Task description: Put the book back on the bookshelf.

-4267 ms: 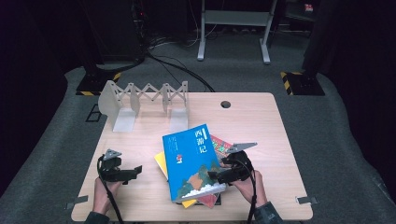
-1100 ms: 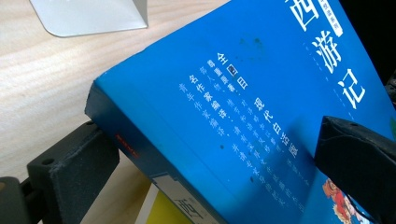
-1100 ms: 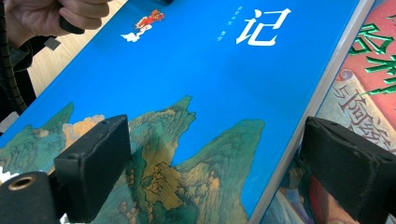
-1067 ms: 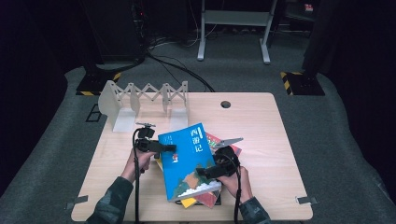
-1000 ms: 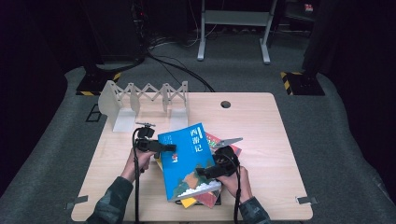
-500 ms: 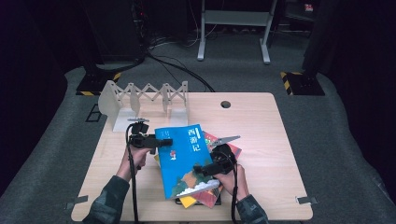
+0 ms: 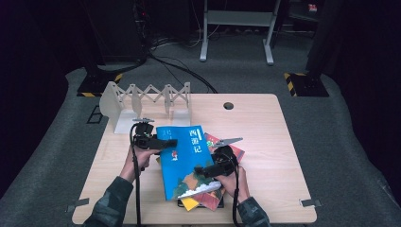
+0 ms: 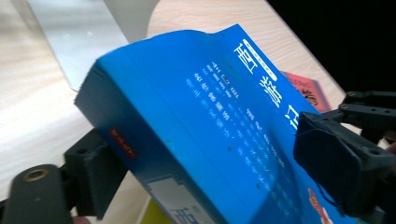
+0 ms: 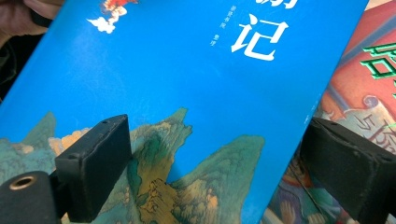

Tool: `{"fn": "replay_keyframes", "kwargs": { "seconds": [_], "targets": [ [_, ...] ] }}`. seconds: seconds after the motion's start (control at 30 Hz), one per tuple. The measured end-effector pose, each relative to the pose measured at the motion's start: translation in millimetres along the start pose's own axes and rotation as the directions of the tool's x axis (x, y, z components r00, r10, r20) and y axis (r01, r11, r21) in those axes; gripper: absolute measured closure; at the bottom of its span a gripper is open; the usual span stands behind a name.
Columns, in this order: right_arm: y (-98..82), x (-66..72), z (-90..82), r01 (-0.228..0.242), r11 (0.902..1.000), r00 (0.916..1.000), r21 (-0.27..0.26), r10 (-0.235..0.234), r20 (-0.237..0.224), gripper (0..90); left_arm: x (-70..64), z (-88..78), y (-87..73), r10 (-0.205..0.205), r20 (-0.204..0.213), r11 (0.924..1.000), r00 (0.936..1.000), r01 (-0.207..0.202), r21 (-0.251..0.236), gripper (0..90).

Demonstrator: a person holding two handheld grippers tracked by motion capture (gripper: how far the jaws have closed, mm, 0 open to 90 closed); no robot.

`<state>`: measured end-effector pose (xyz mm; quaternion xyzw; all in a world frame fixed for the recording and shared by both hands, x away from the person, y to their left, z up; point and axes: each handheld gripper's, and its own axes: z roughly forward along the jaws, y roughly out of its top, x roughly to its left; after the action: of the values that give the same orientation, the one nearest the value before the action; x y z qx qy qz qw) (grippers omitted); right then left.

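A thick blue book [image 7: 187,161] with white characters on its cover lies tilted over a small stack on the table [image 7: 265,123]. My left gripper [image 7: 168,142] holds it at the upper left corner, by the spine. In the left gripper view its jaws have just been closing; one pad sits under the spine and the other on the cover of the blue book [image 8: 210,116]. My right gripper [image 7: 203,169] grips the book's lower right edge. In the right gripper view one pad rests on the blue book [image 9: 187,70] and the other stands past its edge.
A red book [image 7: 231,149] and a yellow book [image 7: 189,204] lie under the blue one. A white folding rack [image 7: 146,101] stands at the table's back left. A round cable hole [image 7: 229,105] is in the tabletop near the far edge.
The left hand came in from the table's left to the book's spine corner and then rose a little. The blue book's left side lifted and it turned slightly. The right hand stayed put.
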<state>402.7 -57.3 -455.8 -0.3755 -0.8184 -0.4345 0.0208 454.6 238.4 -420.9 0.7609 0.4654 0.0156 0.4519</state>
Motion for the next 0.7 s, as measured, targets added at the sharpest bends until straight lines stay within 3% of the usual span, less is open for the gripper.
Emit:
{"fn": "replay_keyframes", "kwargs": {
  "seconds": [0.17, 0.27, 0.37, 0.4, 0.47, 0.5, 0.6, 0.67, 0.7],
  "targets": [
    [4.2, 2.2, 4.8, -0.005, 1.0000, 1.0000, 0.001, 0.005, 0.004, 8.4, -14.5, -5.0, 11.6, 0.057, -0.100, 0.9981, 0.9934, -0.055, 0.029, 17.8],
    [8.1, 3.6, 8.5, 0.004, 0.9999, 1.0000, 0.009, -0.004, 0.006, 8.4, -19.8, -6.0, 16.6, 0.080, -0.152, 0.9964, 0.9852, -0.074, 0.041, 19.7],
    [11.0, 5.5, 12.0, 0.001, 0.9999, 1.0000, 0.015, -0.001, 0.004, 8.5, -23.4, -7.9, 21.3, 0.113, -0.188, 0.9924, 0.9756, -0.102, 0.069, 21.4],
    [11.6, 5.2, 13.1, 0.009, 0.9999, 1.0000, 0.013, -0.009, 0.004, 8.6, -24.4, -7.9, 23.3, 0.147, -0.214, 0.9878, 0.9658, -0.132, 0.083, 21.7],
    [12.8, 6.9, 15.8, 0.004, 1.0000, 1.0000, 0.007, -0.004, 0.006, 8.6, -25.8, -6.1, 25.0, 0.159, -0.243, 0.9855, 0.9568, -0.140, 0.096, 22.4],
    [13.1, 7.2, 16.4, 0.004, 1.0000, 1.0000, 0.008, -0.005, 0.007, 8.6, -25.9, -4.2, 24.5, 0.142, -0.251, 0.9883, 0.9575, -0.123, 0.090, 22.6],
    [12.4, 7.3, 16.5, 0.009, 1.0000, 0.9999, 0.002, -0.009, 0.010, 8.8, -22.0, -1.1, 22.3, 0.143, -0.258, 0.9870, 0.9556, -0.118, 0.109, 22.7],
    [12.4, 6.6, 15.6, 0.015, 0.9999, 0.9999, 0.005, -0.015, 0.003, 9.0, -19.8, -1.0, 21.1, 0.138, -0.252, 0.9873, 0.9579, -0.113, 0.112, 23.6],
    [12.3, 6.2, 14.9, 0.019, 0.9998, 0.9998, 0.009, -0.019, 0.003, 8.8, -15.5, -2.3, 20.2, 0.121, -0.235, 0.9898, 0.9645, -0.099, 0.103, 25.2]
  ]
}}
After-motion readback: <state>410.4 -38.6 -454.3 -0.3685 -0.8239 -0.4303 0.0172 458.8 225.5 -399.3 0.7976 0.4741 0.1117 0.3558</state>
